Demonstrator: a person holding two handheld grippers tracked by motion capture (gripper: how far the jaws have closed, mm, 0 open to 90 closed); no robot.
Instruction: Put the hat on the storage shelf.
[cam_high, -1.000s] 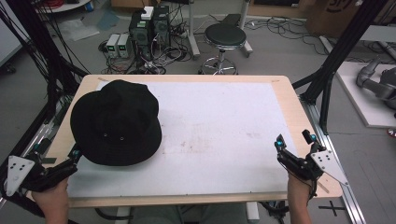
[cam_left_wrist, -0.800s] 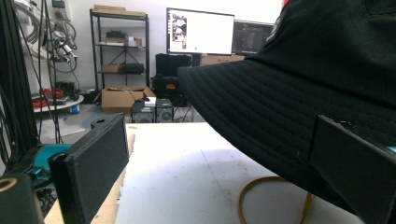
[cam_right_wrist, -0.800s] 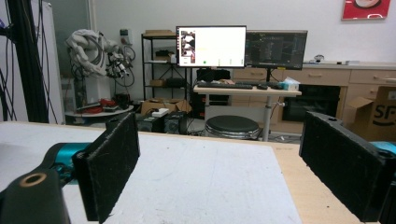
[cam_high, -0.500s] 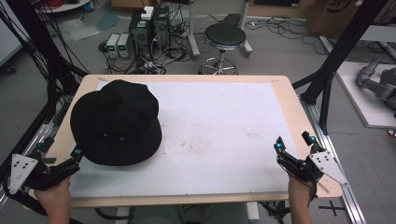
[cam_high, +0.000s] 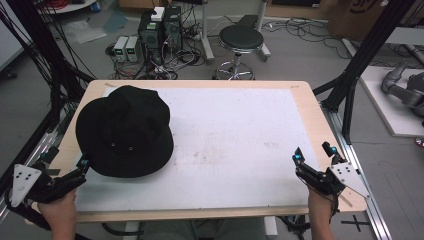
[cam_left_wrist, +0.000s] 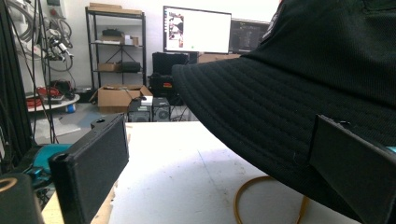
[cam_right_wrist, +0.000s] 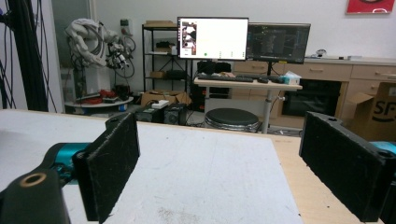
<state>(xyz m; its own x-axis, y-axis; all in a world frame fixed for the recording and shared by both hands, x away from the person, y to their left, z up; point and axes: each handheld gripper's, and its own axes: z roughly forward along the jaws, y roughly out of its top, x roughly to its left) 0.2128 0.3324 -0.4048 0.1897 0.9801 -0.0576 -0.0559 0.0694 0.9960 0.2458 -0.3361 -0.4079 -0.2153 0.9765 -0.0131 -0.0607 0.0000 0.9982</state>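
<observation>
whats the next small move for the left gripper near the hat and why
Probably ease the left gripper a little further forward so the brim of the black hat sits between its open jaws, then close. In the left gripper view the brim hangs just ahead, over one jaw, nothing gripped yet. The right gripper waits open at the table's other corner.

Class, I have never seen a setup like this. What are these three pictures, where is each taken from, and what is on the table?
A person sits at a table with a hand-held gripper in each hand: two black jaws that pinch things. One picture looks down from above. The other two come from small cameras riding on each gripper, looking out between its jaws. A black hat lies on the white surface at the left. The left hand-held gripper is open at the hat's near brim, one jaw against its edge, not pinching it. The right hand-held gripper is open over bare table and holds nothing.
</observation>
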